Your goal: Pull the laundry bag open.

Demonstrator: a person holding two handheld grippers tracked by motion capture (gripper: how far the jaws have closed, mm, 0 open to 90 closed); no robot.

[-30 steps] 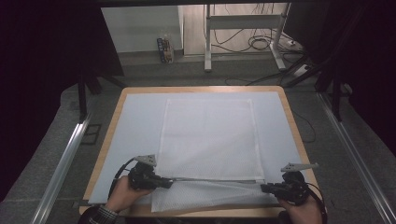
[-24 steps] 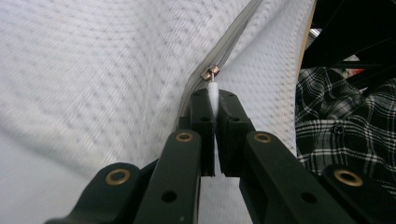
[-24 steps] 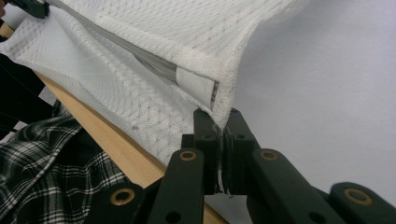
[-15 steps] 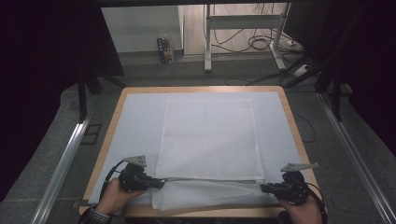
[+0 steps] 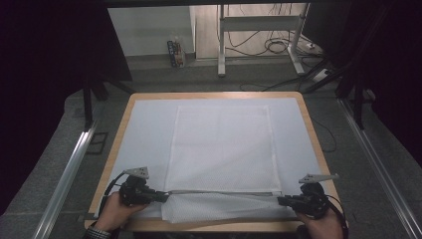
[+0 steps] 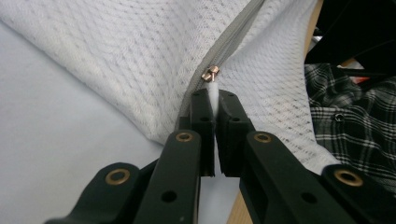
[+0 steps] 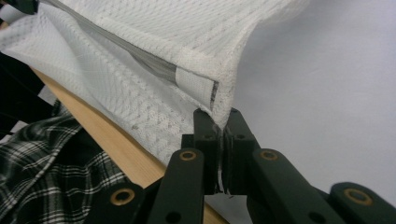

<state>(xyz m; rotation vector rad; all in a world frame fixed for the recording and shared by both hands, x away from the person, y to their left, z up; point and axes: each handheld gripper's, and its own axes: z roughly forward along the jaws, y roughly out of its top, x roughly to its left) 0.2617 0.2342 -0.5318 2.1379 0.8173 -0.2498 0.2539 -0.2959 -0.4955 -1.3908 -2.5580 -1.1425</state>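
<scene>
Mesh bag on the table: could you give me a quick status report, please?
Left gripper shut on zipper pull tab. Right gripper shut on mesh bag corner. Zipper taut between them. Nothing in the way.

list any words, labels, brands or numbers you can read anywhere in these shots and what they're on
No text can be read in any of the views.
The mesh bag, its zipper and the white tab at the zipper's end are plain.
The small item on the floor beyond the table may carry print, but it is too small and blurred to read.
Both grippers, left and right, show no markings.
</scene>
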